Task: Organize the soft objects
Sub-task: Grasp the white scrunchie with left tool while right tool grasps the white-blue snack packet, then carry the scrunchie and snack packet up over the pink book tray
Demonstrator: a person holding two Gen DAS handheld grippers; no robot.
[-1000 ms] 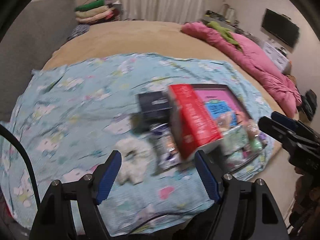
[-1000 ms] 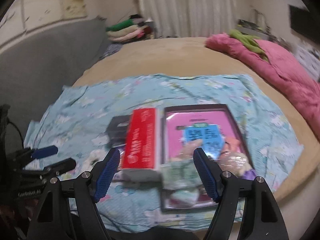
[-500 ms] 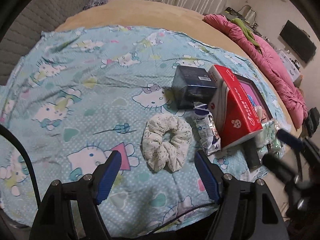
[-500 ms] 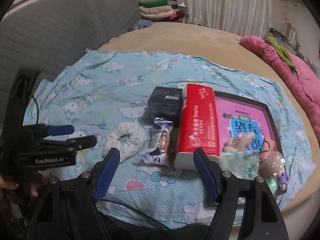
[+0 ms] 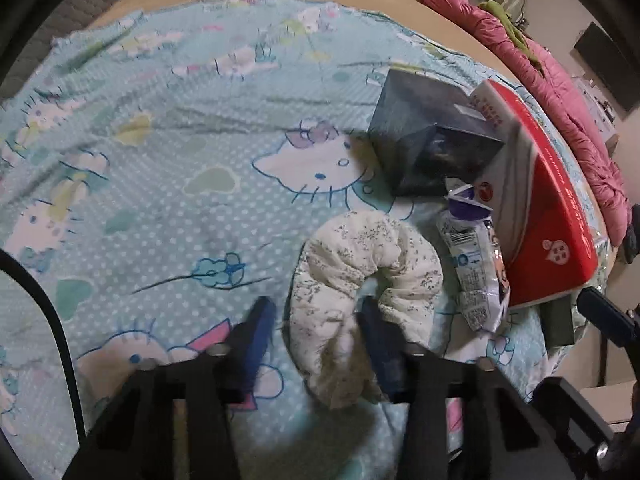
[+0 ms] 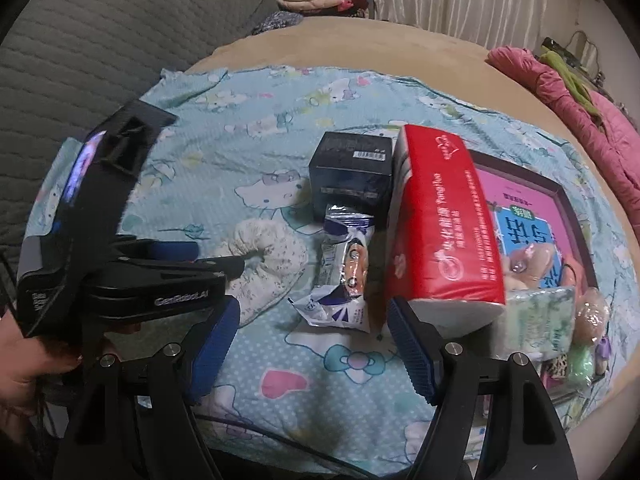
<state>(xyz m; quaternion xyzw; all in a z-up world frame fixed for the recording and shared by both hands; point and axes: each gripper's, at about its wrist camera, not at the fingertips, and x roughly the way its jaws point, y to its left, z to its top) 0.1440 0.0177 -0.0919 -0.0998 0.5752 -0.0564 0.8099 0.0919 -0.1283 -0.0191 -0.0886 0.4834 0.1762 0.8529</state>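
Observation:
A white speckled scrunchie point(image 5: 360, 264) lies on the blue cat-print sheet point(image 5: 160, 160). My left gripper point(image 5: 316, 332) points down over it, and its jaws are closing. One band of the scrunchie sits between the pads, with the right pad inside the ring and a slight gap at the left pad. In the right wrist view the scrunchie point(image 6: 272, 252) shows beside the left gripper point(image 6: 220, 257). My right gripper point(image 6: 312, 320) stands open just above the sheet, holding nothing, near a snack packet point(image 6: 344, 276) and a red tissue pack point(image 6: 444, 224).
A dark box point(image 6: 352, 172) stands behind the packet. A pink book in a dark frame point(image 6: 528, 200) and a green tissue pack point(image 6: 536, 320) lie to the right. A pink quilt point(image 6: 580, 92) lies at the far right, and a grey headboard point(image 6: 100, 40) stands at the left.
Both grippers dropped toward the sheet. The left one came down over the scrunchie and its jaws narrowed around one band. The right jaws kept their width.

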